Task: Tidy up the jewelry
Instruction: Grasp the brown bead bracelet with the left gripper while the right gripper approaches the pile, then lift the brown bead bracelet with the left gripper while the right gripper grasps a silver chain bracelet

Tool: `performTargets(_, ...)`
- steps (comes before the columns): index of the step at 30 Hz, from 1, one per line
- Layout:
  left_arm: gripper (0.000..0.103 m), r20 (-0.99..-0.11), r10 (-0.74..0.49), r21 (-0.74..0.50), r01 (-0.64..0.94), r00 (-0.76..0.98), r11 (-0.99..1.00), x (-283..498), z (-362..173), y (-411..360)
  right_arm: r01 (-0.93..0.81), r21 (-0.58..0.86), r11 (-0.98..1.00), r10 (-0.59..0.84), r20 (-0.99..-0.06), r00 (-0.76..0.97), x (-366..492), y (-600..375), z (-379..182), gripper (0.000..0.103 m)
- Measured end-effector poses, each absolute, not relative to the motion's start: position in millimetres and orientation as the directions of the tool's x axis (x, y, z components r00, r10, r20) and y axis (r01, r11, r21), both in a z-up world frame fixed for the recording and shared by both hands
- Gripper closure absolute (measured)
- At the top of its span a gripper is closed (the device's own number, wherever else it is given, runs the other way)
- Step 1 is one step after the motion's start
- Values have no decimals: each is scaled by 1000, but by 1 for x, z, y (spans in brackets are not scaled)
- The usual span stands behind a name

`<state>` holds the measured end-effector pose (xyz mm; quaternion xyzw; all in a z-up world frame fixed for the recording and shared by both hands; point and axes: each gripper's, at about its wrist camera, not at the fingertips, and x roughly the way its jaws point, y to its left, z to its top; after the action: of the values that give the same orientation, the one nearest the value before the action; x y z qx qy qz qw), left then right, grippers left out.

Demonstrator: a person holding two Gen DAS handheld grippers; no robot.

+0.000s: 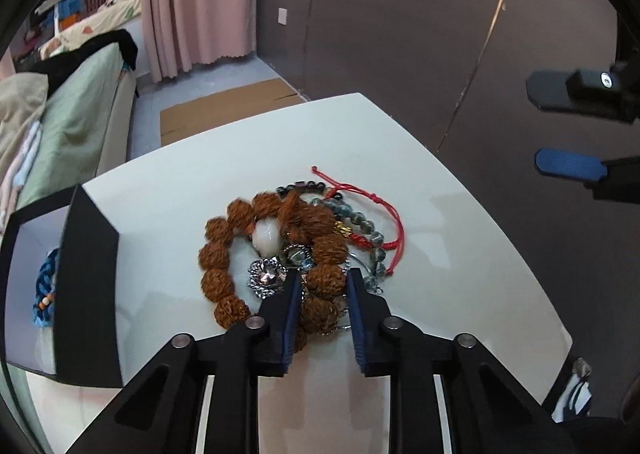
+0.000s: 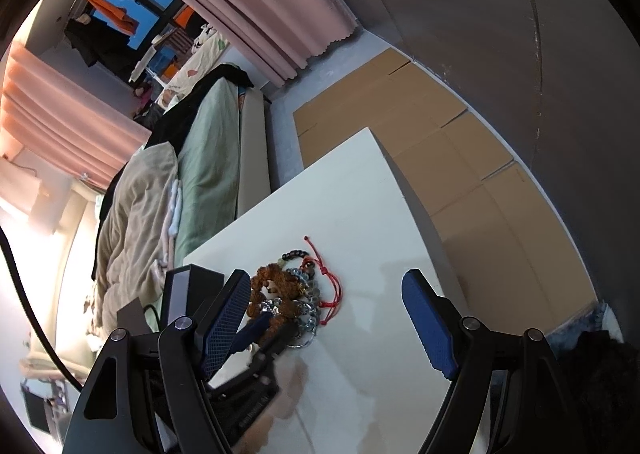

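Observation:
A pile of jewelry lies on the white table. It holds a brown rudraksha bead bracelet, a red cord bracelet, a grey glass bead bracelet, a white stone and a silver charm. My left gripper is down on the pile, its jaws partly closed around the brown beads at the near side. My right gripper is open and empty above the table, right of the pile. It also shows in the left wrist view.
A black box with a white inside stands at the table's left; a blue braided bracelet lies in it. A bed lies beyond the table. Flat cardboard covers the floor by the dark wall.

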<state>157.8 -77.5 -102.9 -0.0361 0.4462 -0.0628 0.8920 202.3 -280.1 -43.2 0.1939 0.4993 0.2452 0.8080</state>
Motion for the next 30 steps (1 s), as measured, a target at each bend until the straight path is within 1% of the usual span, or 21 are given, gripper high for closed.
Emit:
performTargets(2,82,-783,-127,-102,77,609,992,154,-99,-75,-212,556,804,592,-712,378,201,-276,-42,24)
performTargets(5,83,-759,-165,-161,63,629,985,151,-87,-63,-224,557,800,598,-712,368,199,-269,-43,24)
performTargets(9,83,-723,-177,-206,37,667,978,143,-69,-46,-251,564,787,617,-707,345,196,-255,-45,24)
performTargets(11,83,-710,-185,-229,26,679,973,139,-63,-38,-273,569,776,631,-703,327,192,-246,-46,37)
performTargets(12,83,-704,-187,-238,21,685,971,137,-60,-34,-285,576,766,643,-701,310,191,-240,-47,41)
performTargets(13,83,-698,-186,-242,17,691,970,135,-57,-30,-296,585,755,655,-697,293,190,-234,-48,50)
performTargets(14,83,-694,-185,-246,13,696,969,134,-55,-28,-305,590,748,663,-695,278,188,-229,-50,57)
performTargets(16,83,-684,-188,-262,3,705,965,129,-49,-19,-317,592,741,668,-699,257,185,-217,-53,64)
performTargets(19,83,-668,-192,-288,-13,719,957,124,-42,-7,-332,584,740,664,-711,229,181,-202,-58,67)
performTargets(27,83,-627,-202,-346,-37,753,937,114,-28,20,-355,540,764,623,-759,188,175,-168,-76,69)
performTargets(30,83,-609,-204,-370,-47,767,928,108,-23,31,-371,511,775,600,-780,179,174,-155,-83,73)
